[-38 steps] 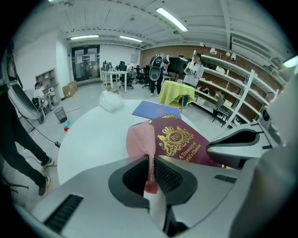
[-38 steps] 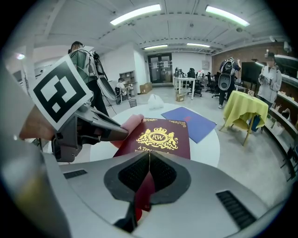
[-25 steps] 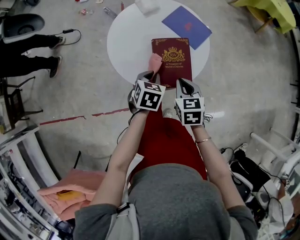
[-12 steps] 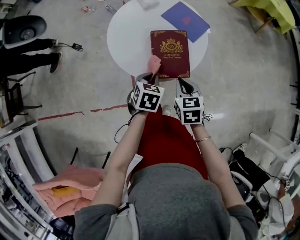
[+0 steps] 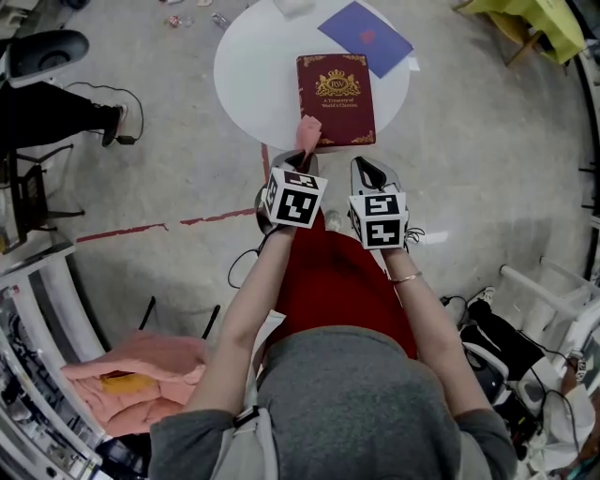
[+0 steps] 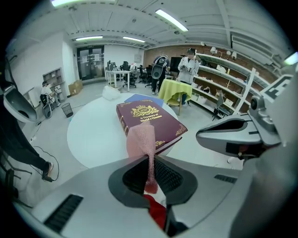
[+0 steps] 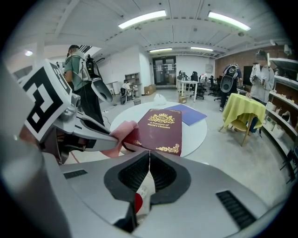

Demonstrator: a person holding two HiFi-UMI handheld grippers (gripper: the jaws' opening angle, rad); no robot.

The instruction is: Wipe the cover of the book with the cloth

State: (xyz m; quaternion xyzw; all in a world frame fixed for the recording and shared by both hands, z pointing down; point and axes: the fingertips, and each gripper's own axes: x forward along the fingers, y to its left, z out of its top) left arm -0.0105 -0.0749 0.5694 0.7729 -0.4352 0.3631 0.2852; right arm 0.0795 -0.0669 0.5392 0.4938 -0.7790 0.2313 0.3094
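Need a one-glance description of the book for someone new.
On the round white table, nearest the person, lies a thick hardcover book. Unlike the flat blue folder behind it, it is dark red with gold crest and corner ornaments.

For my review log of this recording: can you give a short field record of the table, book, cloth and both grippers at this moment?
table: round, white
book: dark red, closed, lying flat on the table, front cover up
cloth: pink, its free end at the book's near left corner
left gripper: shut on the cloth
right gripper: shut, empty, short of the table edge
blue folder: on the table beyond the book
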